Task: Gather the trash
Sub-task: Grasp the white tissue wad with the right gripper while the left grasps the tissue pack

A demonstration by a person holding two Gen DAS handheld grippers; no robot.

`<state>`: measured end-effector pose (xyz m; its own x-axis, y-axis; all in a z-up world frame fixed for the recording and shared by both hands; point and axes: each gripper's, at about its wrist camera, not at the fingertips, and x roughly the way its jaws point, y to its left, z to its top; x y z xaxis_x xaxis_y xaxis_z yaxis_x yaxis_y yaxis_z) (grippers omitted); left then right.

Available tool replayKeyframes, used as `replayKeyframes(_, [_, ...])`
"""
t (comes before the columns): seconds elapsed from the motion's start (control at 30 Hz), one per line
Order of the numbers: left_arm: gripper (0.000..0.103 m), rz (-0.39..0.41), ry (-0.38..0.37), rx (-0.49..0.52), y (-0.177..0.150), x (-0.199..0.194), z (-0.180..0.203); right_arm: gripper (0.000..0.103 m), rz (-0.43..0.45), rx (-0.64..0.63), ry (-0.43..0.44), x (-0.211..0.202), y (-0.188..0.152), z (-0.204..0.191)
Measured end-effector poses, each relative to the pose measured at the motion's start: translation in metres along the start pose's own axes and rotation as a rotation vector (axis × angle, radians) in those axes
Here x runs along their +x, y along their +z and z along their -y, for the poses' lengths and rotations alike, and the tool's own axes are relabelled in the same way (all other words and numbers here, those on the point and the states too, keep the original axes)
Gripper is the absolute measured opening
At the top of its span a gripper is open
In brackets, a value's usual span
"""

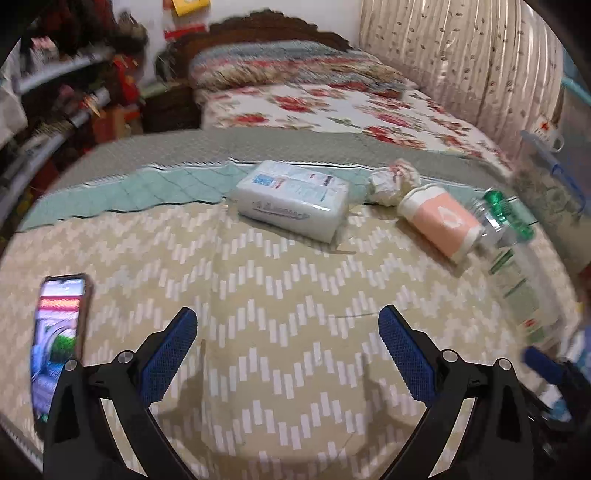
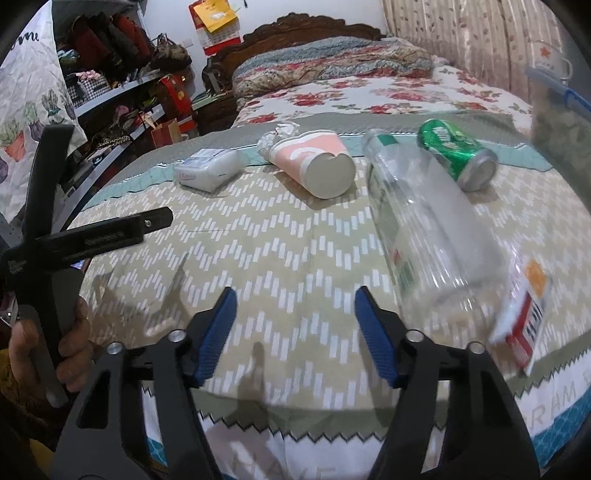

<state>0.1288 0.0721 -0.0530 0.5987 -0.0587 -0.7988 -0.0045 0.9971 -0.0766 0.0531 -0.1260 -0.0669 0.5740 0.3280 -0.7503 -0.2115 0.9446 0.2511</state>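
Bedspread (image 2: 295,258): cup (image 2: 314,162), bottle (image 2: 424,229), can (image 2: 458,155) lie toppled for collecting; your left gripper (image 1: 288,332) and right gripper (image 2: 295,314) hang open, empty.

A bedroom in a lived-in home. A bed (image 2: 369,92) with a carved dark wooden headboard (image 2: 314,27) carries a floral sheet and a folded patterned quilt (image 2: 332,62). Long patterned curtains (image 2: 461,40) hang along its far side. Open shelves (image 2: 122,88) at the left are crammed with bags and boxes.
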Motion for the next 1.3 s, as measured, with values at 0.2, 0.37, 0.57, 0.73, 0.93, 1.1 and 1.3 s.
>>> replayKeyframes(0.2, [0.094,0.013,-0.029,0.042,0.058,-0.002,-0.015,0.059,-0.043,-0.019,0.061,0.018,0.053,0.001])
replayKeyframes(0.37, [0.095,-0.059,0.013,0.057,0.096,0.041,-0.011,0.062,-0.093,-0.022,0.055,0.061,0.147,0.001])
replayKeyframes(0.57, [0.094,-0.168,-0.033,-0.072,0.104,0.086,-0.022,0.068,-0.279,-0.091,0.020,0.158,0.207,-0.022])
replayKeyframes(0.73, [0.059,-0.113,-0.092,-0.116,0.095,0.078,-0.033,0.049,-0.297,-0.161,0.010,0.178,0.193,-0.036])
replayKeyframes(0.93, [0.030,-0.047,-0.139,-0.114,0.064,0.027,-0.041,0.044,-0.217,-0.229,0.104,0.120,0.145,-0.053])
replayKeyframes(1.1, [0.028,-0.020,-0.175,-0.105,0.029,-0.015,-0.048,0.044,-0.267,-0.234,0.247,0.087,0.099,-0.066])
replayKeyframes(1.3, [0.080,0.021,-0.064,-0.061,0.023,-0.036,-0.063,0.044,-0.179,-0.246,0.307,0.046,0.072,-0.074])
